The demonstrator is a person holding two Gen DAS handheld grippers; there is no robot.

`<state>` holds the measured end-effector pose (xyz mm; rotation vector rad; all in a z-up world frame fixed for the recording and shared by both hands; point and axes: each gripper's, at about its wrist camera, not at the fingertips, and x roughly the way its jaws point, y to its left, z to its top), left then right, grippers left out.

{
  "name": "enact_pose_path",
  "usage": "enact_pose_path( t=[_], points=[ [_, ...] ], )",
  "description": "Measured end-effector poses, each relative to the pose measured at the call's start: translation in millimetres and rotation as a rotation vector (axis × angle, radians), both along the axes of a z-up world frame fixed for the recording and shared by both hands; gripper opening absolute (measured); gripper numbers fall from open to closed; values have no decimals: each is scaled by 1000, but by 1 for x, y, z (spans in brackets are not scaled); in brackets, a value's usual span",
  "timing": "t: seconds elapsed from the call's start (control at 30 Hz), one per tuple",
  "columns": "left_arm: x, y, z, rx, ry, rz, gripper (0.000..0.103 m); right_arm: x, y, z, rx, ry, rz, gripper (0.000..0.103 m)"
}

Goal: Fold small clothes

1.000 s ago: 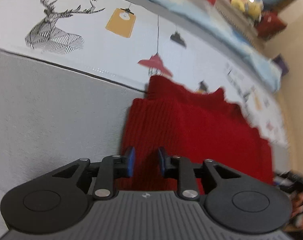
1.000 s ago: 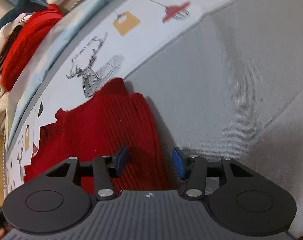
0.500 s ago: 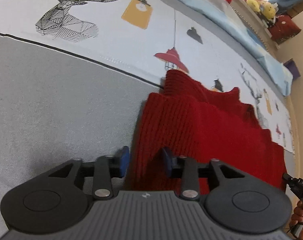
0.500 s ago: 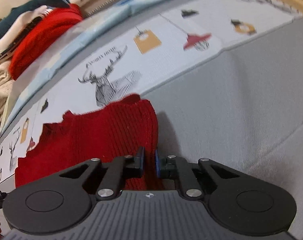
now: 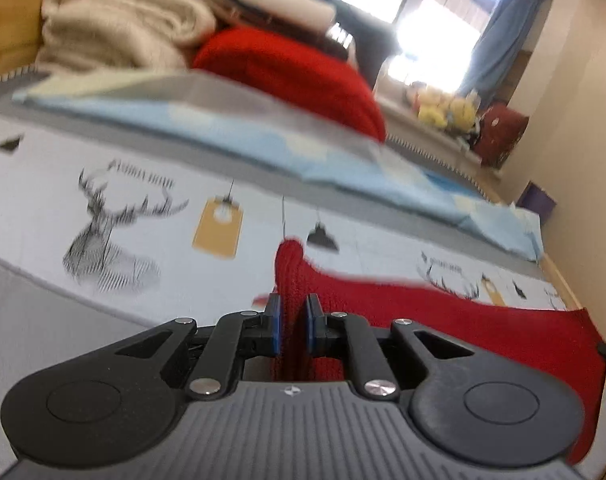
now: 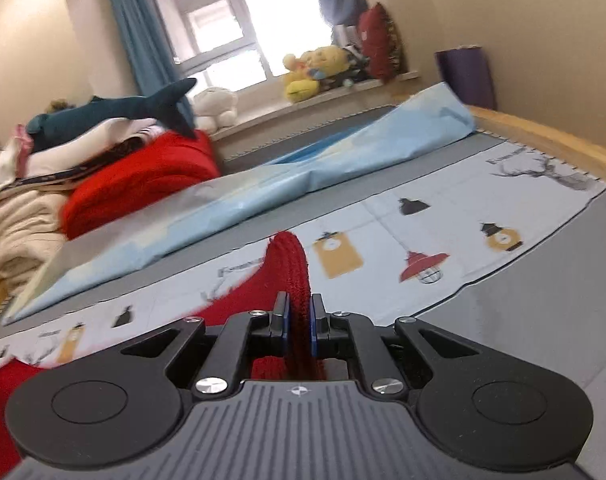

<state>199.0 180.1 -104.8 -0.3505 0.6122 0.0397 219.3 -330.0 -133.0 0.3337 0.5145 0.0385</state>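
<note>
A small red knit garment (image 5: 443, 316) lies across the printed grey-and-white bed sheet (image 5: 143, 216). My left gripper (image 5: 291, 322) is shut on one edge of it, and the cloth stands up in a ridge between the blue pads. My right gripper (image 6: 299, 326) is shut on the opposite edge of the garment (image 6: 289, 268), which also rises in a fold above the pads. The rest of the garment hangs between the two grippers, lifted off the sheet near each grip.
A pile of folded clothes, cream (image 5: 119, 20) and red (image 5: 295, 72), lies at the far side of the bed. A light blue sheet (image 6: 263, 188) lies beyond the printed one. Plush toys (image 6: 315, 68) sit on the windowsill. A wooden bed frame (image 6: 543, 136) runs along the right.
Both grippers closed on the garment's edges and rose, tilting up from looking down at the bed to looking across the room. The garment's edges came up with them.
</note>
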Motion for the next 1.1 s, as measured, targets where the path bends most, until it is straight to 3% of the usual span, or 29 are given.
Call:
enact_pose_path(
  t=[0.1,0.2,0.23,0.3,0.37,0.5,0.57,0.63,0.67,0.7,0.73,0.8,0.9,0.97,1.03,1.1],
  points=[
    [9,-4,-8,11,89,2,19,20,6,-19,8,144,6,15],
    [12,0,-30,-81,273,-58,34,34,13,-50,-46,389,1,23],
    [13,-1,-36,-93,329,-76,38,35,12,-56,-36,439,10,24],
    [10,-4,-55,-97,480,-124,61,32,5,-64,-4,506,14,24],
    [1,-9,-75,-64,616,-177,61,24,-2,-68,15,557,27,27],
    [-18,-11,-70,-56,597,-246,61,1,-13,-82,101,688,92,31],
    [-28,-9,-69,-77,599,-279,60,-12,-16,-83,121,711,129,31],
    [-38,-8,-67,-58,602,-297,48,-26,-19,-81,115,709,159,31],
    [-42,-8,-66,-48,598,-305,36,-36,-18,-78,113,703,169,32],
    [-46,-8,-64,-48,588,-312,20,-42,-20,-76,116,692,179,28],
    [-50,-8,-61,-38,571,-317,16,-47,-21,-71,116,667,186,15],
    [-55,-7,-51,-19,518,-307,14,-52,-23,-57,114,585,196,13],
    [-64,7,-27,-112,402,-247,13,-61,-36,-33,181,440,132,12],
    [-65,8,-34,-90,460,-221,13,-64,-40,-29,189,421,97,12],
    [-61,-6,-59,28,603,-242,15,-58,-32,-50,128,567,97,12],
    [-58,-18,-66,110,642,-274,20,-53,-20,-74,60,720,115,14]
  ],
)
